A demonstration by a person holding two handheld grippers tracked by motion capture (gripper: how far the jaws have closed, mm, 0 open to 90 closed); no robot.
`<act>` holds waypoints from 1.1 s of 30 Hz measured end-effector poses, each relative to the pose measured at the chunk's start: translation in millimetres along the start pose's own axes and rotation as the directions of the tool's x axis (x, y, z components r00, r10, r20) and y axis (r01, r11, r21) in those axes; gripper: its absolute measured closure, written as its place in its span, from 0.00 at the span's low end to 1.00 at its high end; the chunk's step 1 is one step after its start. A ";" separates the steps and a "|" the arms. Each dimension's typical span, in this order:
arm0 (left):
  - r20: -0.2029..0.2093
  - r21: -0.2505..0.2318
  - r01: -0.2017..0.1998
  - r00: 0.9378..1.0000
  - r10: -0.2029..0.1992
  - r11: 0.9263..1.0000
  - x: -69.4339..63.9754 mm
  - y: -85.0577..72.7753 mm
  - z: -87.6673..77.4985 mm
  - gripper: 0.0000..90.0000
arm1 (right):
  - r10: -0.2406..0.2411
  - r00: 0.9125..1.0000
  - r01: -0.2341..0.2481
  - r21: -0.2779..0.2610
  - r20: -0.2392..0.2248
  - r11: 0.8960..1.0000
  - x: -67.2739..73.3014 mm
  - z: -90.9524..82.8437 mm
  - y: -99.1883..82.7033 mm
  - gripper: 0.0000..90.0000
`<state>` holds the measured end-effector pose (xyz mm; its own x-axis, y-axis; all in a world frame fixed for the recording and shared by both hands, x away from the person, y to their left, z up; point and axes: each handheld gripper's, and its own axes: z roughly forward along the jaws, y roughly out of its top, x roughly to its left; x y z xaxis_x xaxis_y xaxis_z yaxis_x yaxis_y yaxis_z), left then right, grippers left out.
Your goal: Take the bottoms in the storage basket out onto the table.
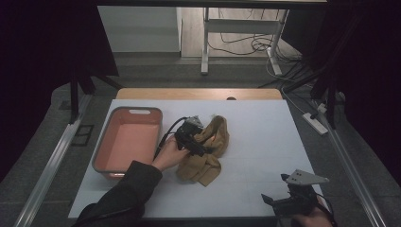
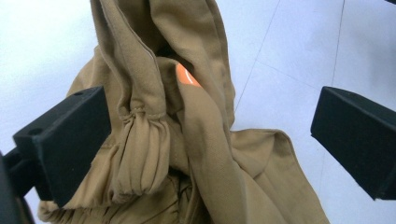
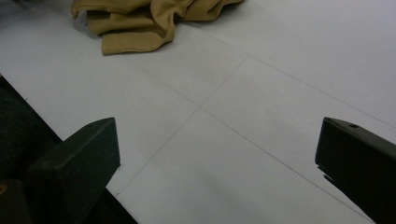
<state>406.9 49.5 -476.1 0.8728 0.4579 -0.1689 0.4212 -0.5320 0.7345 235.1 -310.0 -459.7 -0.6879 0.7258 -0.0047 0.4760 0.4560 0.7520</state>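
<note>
So my left gripper (image 1: 201, 142) is right at the tan cloth (image 1: 207, 152), which sits bunched up around the middle of the white table (image 1: 265, 142), just to the right of the pink tub (image 1: 128, 142). The tub and the cloth aren't touching as far as I can see. From the left gripper view the jaws are spread wide, and a gathered, puckered fold of the cloth (image 2: 154, 140) stands up between them. The left jaw looks like it's right up against the fabric, the right jaw is well clear of it with bare table showing in between. There's a small orange bit (image 2: 186, 76) peeking out between the folds, can't tell what it is.

My right gripper (image 1: 283, 201) is down at the near right corner of the table, well apart from the cloth. Its jaws are spread wide too, with nothing between them but bare white tabletop. In the right gripper view the cloth (image 3: 140, 21) lies farther off.
</note>
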 end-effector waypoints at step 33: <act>-0.011 -0.018 0.019 1.000 -0.020 1.000 1.8 -6.4 -24.9 0.00 | 0.017 1.000 -0.017 -0.009 0.007 1.000 -1.3 -0.8 -0.3 0.00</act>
<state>399.6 71.5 -464.7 0.8617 0.4758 -0.1763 0.4337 -0.5101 0.7428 235.4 -311.5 -459.4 -0.6759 0.7370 0.0039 0.4828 0.4387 0.7580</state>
